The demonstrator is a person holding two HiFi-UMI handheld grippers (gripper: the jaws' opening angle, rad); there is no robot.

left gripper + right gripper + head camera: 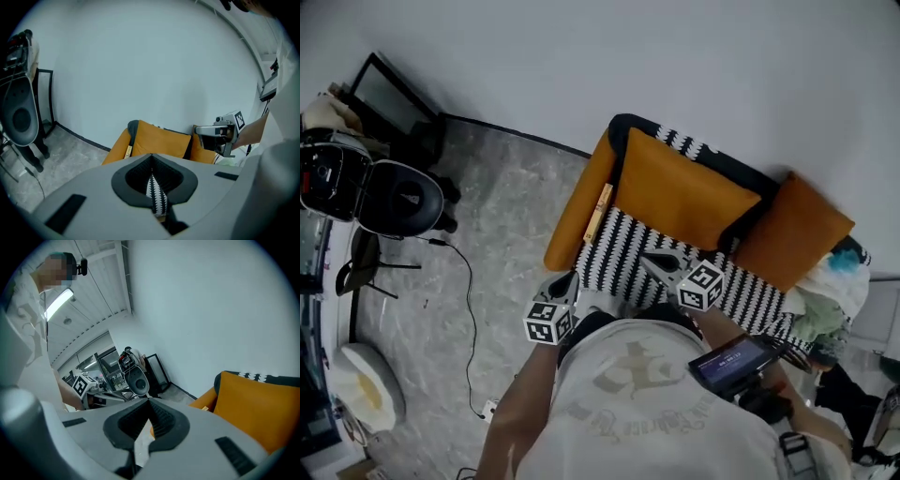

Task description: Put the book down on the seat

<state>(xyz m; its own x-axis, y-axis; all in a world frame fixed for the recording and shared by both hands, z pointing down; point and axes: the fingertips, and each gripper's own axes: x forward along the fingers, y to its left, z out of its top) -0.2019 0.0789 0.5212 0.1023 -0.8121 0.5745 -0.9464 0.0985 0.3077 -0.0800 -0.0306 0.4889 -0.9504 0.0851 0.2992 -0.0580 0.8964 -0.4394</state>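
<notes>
An orange armchair [675, 192] has a black-and-white striped seat [623, 253] and an orange back cushion [159, 143]. A thin tan thing, maybe the book [600, 213], stands on edge against the inner side of the left armrest [127, 151]. My left gripper [569, 279] hangs shut and empty over the seat's front left corner. My right gripper [649, 260] is shut and empty over the front middle of the seat. The left gripper view looks past its shut gripper [151, 164] at the chair and the right gripper [206, 130]. The right gripper view shows its gripper [149, 404] shut.
A black round lamp head on a stand [398, 199] and a trailing cable [469, 309] are on the grey floor at the left. A white round object [361, 384] lies at the lower left. Cloths and clutter [830, 281] pile up right of the chair.
</notes>
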